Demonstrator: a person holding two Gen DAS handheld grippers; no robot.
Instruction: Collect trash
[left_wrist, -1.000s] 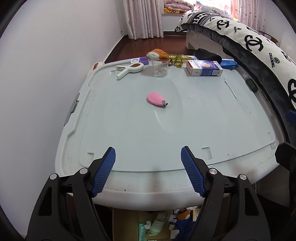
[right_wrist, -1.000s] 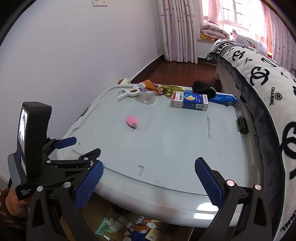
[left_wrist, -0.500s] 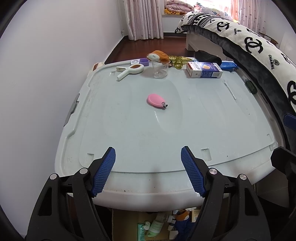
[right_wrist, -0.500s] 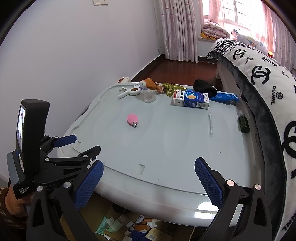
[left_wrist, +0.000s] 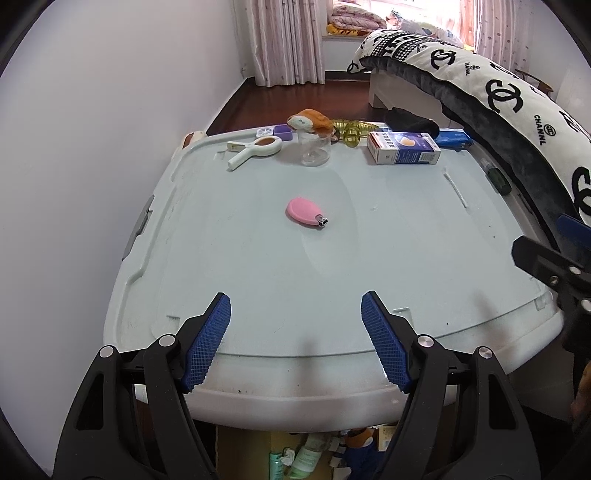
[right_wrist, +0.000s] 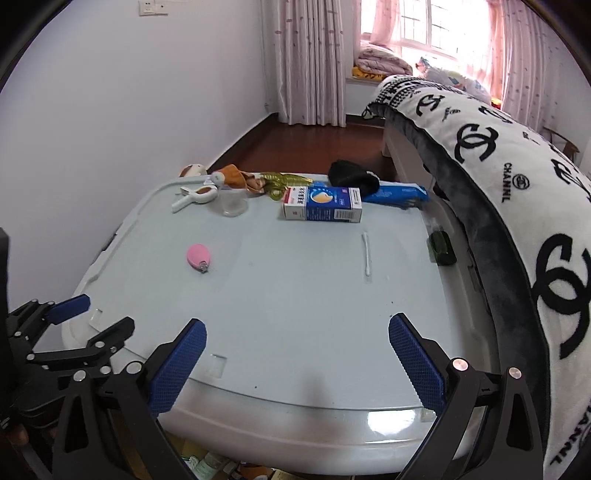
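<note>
A pale plastic lid (left_wrist: 406, 258) (right_wrist: 295, 302) serves as the work surface. On it lie a pink nail clipper (left_wrist: 306, 213) (right_wrist: 199, 257), a cotton swab (right_wrist: 366, 254) (left_wrist: 453, 187), a blue-and-white box (left_wrist: 403, 148) (right_wrist: 322, 209), a clear cup (left_wrist: 315, 148) (right_wrist: 232, 202) and a white clip (left_wrist: 255, 148) (right_wrist: 195, 196). My left gripper (left_wrist: 295, 317) hangs open over the lid's near edge, nothing between its fingers. My right gripper (right_wrist: 297, 341) is also open and empty, over the near edge to the right of the left one.
Along the far edge sit an orange plush toy (left_wrist: 310, 120), yellow glasses (left_wrist: 351, 131), a black cloth (right_wrist: 352, 178), a blue packet (right_wrist: 395, 194) and a small dark bottle (right_wrist: 441, 247). A bed with a patterned blanket (right_wrist: 517, 166) borders the right side. A wall stands left.
The right gripper has shifted forward and to the right over the lid, so the left gripper shows less at its left edge. The left gripper has stayed still.
</note>
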